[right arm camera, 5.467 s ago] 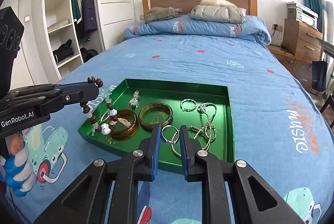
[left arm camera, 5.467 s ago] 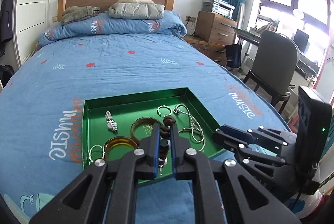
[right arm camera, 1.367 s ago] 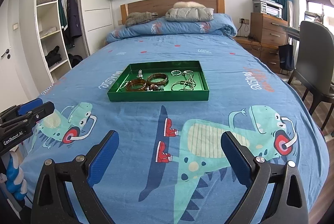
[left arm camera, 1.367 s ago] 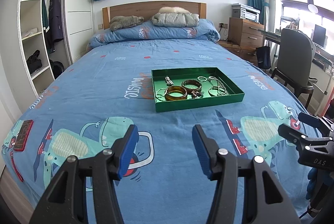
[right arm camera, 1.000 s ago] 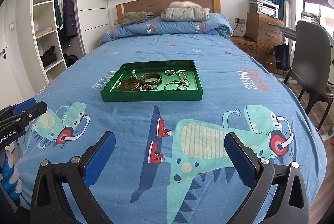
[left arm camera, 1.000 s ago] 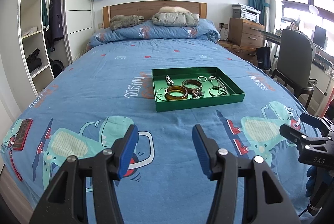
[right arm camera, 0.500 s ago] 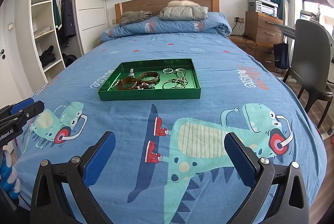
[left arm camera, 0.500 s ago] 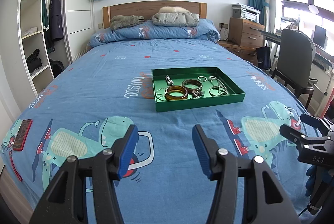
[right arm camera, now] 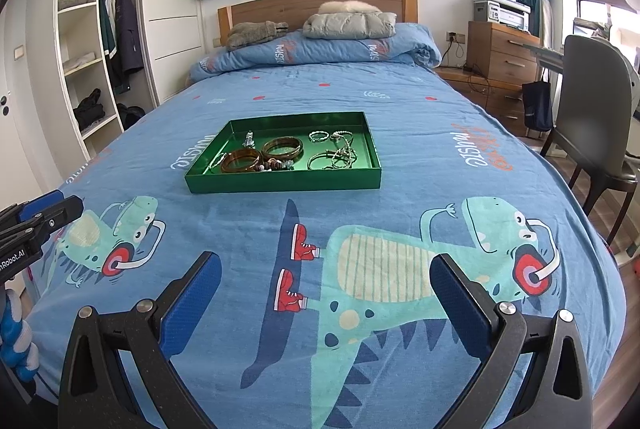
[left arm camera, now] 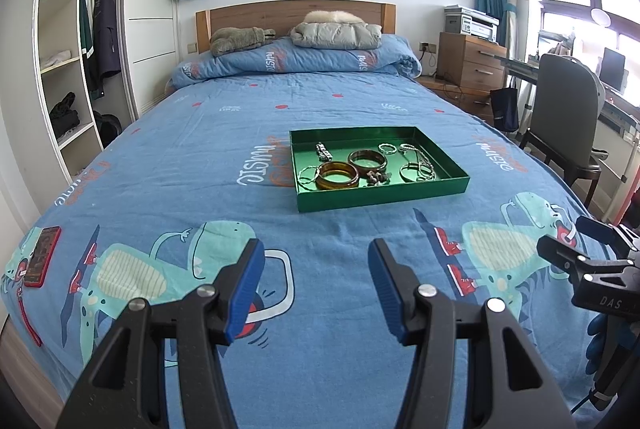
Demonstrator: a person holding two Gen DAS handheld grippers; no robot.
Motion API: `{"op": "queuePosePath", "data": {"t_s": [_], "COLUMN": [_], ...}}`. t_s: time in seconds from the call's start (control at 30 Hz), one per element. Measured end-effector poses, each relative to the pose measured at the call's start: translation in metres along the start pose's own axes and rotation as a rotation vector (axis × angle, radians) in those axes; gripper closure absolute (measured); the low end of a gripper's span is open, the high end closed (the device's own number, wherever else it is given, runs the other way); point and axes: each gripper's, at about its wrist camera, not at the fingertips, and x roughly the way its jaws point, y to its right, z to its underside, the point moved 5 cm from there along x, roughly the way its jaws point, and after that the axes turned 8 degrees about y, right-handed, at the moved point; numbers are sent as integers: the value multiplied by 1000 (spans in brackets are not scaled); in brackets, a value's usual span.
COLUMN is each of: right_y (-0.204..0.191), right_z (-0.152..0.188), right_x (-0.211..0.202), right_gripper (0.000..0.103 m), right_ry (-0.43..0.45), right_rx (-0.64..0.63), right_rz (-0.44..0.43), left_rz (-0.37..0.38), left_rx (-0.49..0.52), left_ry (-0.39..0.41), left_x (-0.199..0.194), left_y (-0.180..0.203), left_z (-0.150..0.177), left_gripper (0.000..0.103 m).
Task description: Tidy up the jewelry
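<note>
A green tray (left arm camera: pixel 384 197) lies on the blue bedspread in the middle of the bed, also in the right wrist view (right arm camera: pixel 280 185). In it lie two brown bangles (left arm camera: pixel 337 174), a bead bracelet (left arm camera: pixel 378 179), silver rings and chains (left arm camera: pixel 416 165). My left gripper (left arm camera: pixel 316 277) is open and empty, well back from the tray near the foot of the bed. My right gripper (right arm camera: pixel 326 289) is wide open and empty, also far short of the tray.
A red phone (left arm camera: pixel 42 261) lies at the bed's left edge. A grey chair (right arm camera: pixel 592 133) and wooden drawers (right arm camera: pixel 504 57) stand to the right. Open shelves (left arm camera: pixel 68 69) stand to the left. Folded quilt and pillows (left arm camera: pixel 332 37) are at the headboard.
Earlier the left gripper held the bead bracelet over the tray; the bracelet now lies in the tray and both grippers have pulled back and opened. In the last second hardly anything moved.
</note>
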Motion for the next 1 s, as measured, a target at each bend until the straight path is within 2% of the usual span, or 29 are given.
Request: {"op": "queuePosePath", "data": {"t_s": [1.0], "right_y": [3], "right_z": [3], "right_x": [1], "right_gripper": [1], "right_ry": [-3], "right_rx": [1], "right_rz": [9], "left_rz": [2], "left_rx": [0], "left_ry": [-4], "left_x": [1], "left_y": [1], "left_z": [4], "left_gripper": [51]}}
